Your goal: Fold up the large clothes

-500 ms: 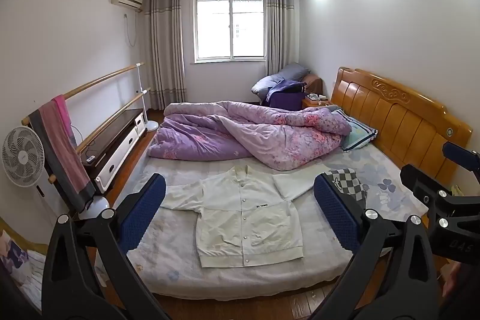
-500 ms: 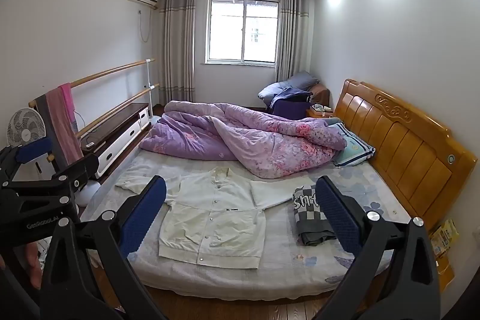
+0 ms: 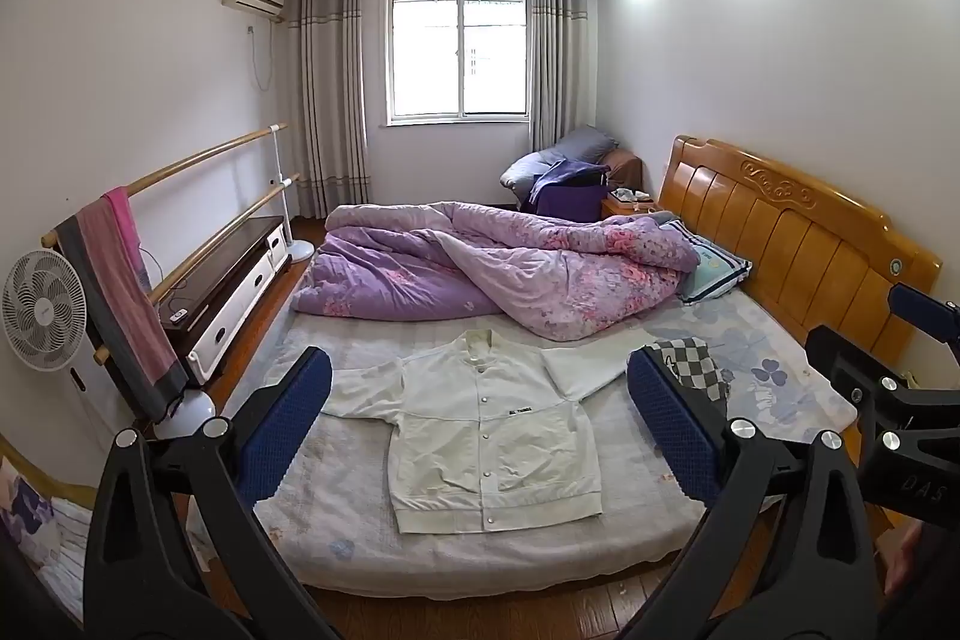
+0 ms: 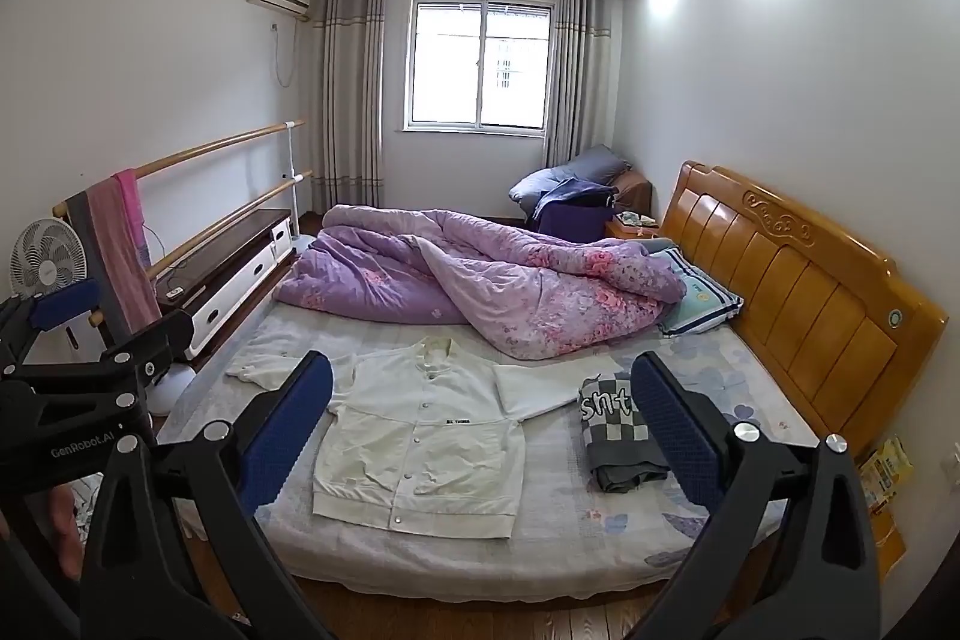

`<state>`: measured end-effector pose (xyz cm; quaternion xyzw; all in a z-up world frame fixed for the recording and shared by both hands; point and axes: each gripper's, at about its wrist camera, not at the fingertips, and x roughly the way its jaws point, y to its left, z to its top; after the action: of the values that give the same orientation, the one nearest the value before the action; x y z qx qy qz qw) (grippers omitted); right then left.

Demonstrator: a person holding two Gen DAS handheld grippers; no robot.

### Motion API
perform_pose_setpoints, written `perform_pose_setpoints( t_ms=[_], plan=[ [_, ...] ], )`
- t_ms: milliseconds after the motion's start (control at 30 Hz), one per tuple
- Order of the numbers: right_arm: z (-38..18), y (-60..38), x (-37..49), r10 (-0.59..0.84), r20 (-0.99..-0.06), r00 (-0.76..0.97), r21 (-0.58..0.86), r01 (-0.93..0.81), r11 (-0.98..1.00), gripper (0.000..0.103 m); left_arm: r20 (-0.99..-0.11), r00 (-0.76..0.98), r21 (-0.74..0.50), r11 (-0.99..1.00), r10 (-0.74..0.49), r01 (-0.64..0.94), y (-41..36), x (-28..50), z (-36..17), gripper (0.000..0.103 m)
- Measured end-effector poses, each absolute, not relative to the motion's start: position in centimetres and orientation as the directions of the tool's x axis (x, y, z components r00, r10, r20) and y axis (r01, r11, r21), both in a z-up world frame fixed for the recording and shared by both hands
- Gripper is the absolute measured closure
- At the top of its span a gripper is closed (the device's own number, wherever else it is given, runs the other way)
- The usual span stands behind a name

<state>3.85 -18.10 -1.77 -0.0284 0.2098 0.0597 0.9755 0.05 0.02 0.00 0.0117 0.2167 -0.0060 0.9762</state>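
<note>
Both grippers are spread wide and hold nothing. The left gripper (image 3: 480,424) hangs in the air off the near edge of the bed (image 3: 360,538), its blue-padded fingers (image 3: 288,424) framing the white jacket (image 3: 486,430) from a distance without touching it. The right gripper (image 4: 480,424) hovers likewise, jaws fully apart, with the jacket (image 4: 420,436) showing between and slightly left of its pads.

That jacket lies flat and face up on the pale floral sheet, snapped shut down the front, collar toward the far side, hem toward the near edge. One sleeve stretches out to the left; the other angles to the right, its end reaching a folded checkered garment (image 4: 618,430) that sits on the sheet just beside it, toward the headboard (image 4: 804,292).

Beyond the jacket a rumpled purple floral quilt (image 3: 498,274) is heaped across the far half of the bed, with a striped pillow (image 3: 714,274) near its right end against the wooden headboard. Left of the bed stand a white fan (image 3: 42,310), a wooden rail draped with a pink and grey towel (image 3: 120,292), and a low dark-topped cabinet (image 3: 234,268). A curtained window (image 3: 459,52) fills the far wall.
</note>
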Motion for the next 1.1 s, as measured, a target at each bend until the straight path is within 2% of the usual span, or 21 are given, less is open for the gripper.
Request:
perform_pose_setpoints(
  t_ms=[1100],
  plan=[
    [-2.1, -17.0, 4.4, 0.086, -0.432, 0.898, -0.047, -0.118, 0.992, 0.007, -0.447, 0.894, 0.014, 1.000, -0.018, 0.027, -0.5, 0.7, -1.7, 0.004]
  ],
)
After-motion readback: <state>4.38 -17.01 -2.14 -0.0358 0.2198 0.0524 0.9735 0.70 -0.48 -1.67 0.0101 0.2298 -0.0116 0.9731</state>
